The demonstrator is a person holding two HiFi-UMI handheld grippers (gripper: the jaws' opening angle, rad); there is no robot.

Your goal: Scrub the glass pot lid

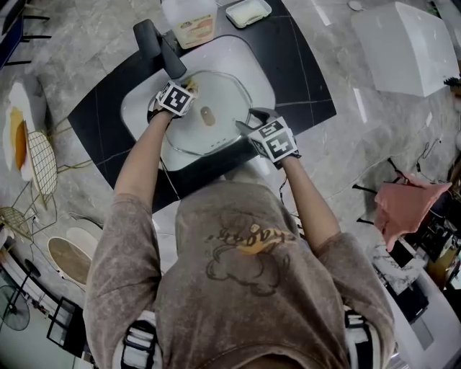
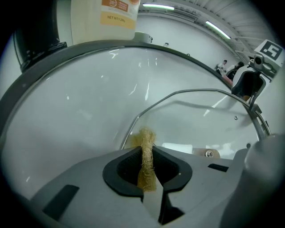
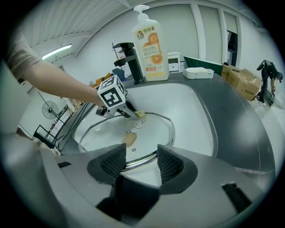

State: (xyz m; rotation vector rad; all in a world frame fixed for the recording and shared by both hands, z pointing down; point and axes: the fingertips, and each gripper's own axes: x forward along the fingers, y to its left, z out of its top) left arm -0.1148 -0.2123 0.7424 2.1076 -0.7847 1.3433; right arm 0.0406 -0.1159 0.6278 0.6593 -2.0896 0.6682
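A glass pot lid (image 1: 225, 95) with a metal rim and a tan knob (image 1: 207, 115) lies in the white sink (image 1: 248, 61). My left gripper (image 1: 189, 85) is shut on a tan fibrous scrubber (image 2: 146, 149), whose tip rests on the far left part of the lid (image 2: 200, 120). In the right gripper view the scrubber (image 3: 140, 115) touches the glass near the far rim. My right gripper (image 3: 139, 162) stands open at the lid's near right edge. The rim (image 3: 142, 159) runs across the gap between its pads. In the head view the right gripper (image 1: 248, 119) sits over that edge.
A black faucet (image 1: 160, 47) and a soap bottle (image 1: 191, 21) stand behind the sink, with a white soap dish (image 1: 248, 11) to their right. The sink is set in a black counter (image 1: 302, 79). Plates and a wire rack (image 1: 32, 148) lie on the floor at left.
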